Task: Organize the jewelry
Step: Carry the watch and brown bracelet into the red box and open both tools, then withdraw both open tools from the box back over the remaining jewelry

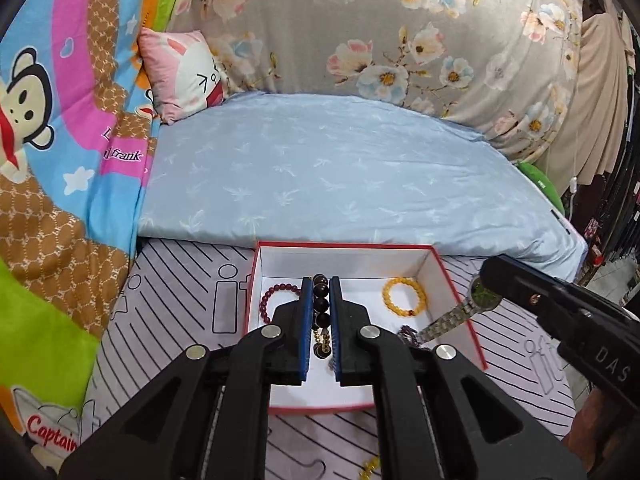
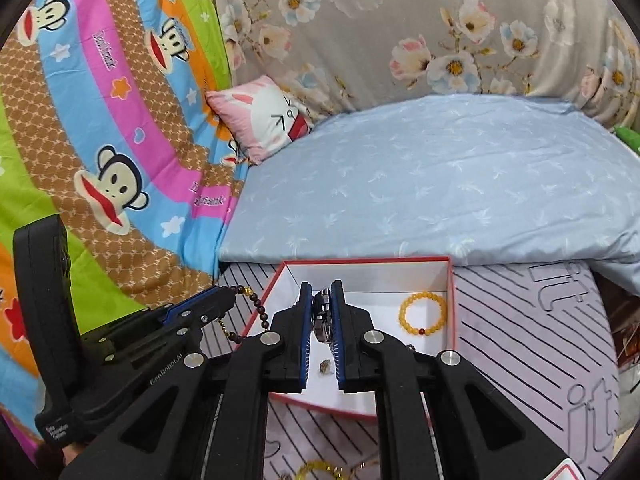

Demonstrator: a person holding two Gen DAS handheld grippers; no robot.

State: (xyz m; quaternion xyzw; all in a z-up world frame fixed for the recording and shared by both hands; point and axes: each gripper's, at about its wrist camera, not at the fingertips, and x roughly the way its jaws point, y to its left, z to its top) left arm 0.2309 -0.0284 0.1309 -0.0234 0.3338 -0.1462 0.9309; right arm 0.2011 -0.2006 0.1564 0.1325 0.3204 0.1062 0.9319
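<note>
A red-edged box (image 1: 456, 280) with a white inside sits on the striped mat. My left gripper (image 1: 320, 284) is shut on a dark bead bracelet (image 1: 321, 304) and holds it over the box; its gold tassel hangs below. In the right wrist view the left gripper (image 2: 224, 300) is at the box's left edge with the beads (image 2: 256, 312) dangling. My right gripper (image 2: 322, 292) is shut on a silver watch (image 2: 322, 316) over the box (image 2: 452, 300); the watch (image 1: 460, 312) hangs over the right wall. A yellow bracelet (image 1: 404, 296) and a maroon bracelet (image 1: 276, 300) lie inside.
A purple item (image 1: 408, 334) lies in the box. Gold jewelry (image 2: 320, 470) lies on the striped mat (image 2: 540, 340) near the front edge. A blue folded blanket (image 1: 340, 176) lies behind the box, with a pink pillow (image 1: 188, 72) and colourful quilt (image 1: 60, 140) at left.
</note>
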